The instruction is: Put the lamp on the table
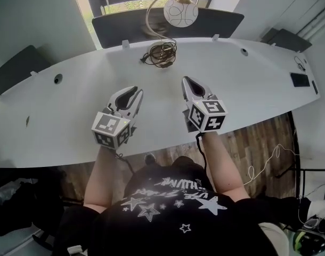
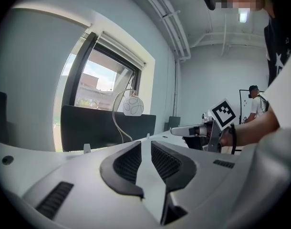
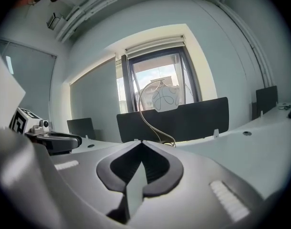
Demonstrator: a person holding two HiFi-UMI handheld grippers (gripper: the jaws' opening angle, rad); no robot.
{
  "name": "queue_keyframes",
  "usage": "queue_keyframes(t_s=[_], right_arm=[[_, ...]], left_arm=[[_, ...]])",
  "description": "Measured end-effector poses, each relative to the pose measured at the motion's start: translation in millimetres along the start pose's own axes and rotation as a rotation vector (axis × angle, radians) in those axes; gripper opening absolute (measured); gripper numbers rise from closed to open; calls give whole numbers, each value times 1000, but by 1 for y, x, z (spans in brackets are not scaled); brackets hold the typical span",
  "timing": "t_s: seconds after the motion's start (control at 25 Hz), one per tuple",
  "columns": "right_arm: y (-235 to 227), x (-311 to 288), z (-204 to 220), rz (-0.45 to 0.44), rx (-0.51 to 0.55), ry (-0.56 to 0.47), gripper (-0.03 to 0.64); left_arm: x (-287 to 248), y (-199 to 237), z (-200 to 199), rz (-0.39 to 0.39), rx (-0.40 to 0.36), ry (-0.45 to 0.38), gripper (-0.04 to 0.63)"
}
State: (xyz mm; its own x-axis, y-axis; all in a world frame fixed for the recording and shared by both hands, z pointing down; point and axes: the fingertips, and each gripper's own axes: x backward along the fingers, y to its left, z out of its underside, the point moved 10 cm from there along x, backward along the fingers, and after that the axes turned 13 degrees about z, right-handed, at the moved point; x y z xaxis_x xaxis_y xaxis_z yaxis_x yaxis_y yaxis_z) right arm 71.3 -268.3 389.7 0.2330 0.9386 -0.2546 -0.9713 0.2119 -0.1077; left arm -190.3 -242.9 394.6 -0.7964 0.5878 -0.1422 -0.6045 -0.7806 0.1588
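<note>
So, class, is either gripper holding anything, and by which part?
Nothing is held: left gripper and right gripper are both empty; the lamp stands on the table beyond them.

black t-shirt (image 1: 173, 217), white stars; grey left gripper (image 1: 132, 94) and right gripper (image 1: 187, 82)

**Hidden, cropped or too small to read**

Ahead of the left gripper (image 2: 146, 145), its own body covers the foot of the lamp (image 2: 133, 105). Beyond the right gripper (image 3: 141, 143), that gripper's body hides most of the same foot. Far to its right, a flat dark thing (image 1: 300, 80) on the table (image 1: 248, 89) is too small to identify. Left of the left gripper, the table runs off the frame.
</note>
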Motion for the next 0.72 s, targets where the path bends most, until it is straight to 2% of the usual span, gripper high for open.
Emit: queue_keyframes(t_s=[0.12, 0.36, 0.72], right_arm=[[-1, 6, 3, -40, 10, 12, 1], [-8, 28, 10, -129, 30, 38, 2], [-30, 87, 28, -179, 64, 72, 2]], left_arm=[[6, -14, -1, -22, -4, -6, 44], [10, -52, 1, -92, 14, -3, 40], [11, -130, 9, -126, -1, 5, 40]])
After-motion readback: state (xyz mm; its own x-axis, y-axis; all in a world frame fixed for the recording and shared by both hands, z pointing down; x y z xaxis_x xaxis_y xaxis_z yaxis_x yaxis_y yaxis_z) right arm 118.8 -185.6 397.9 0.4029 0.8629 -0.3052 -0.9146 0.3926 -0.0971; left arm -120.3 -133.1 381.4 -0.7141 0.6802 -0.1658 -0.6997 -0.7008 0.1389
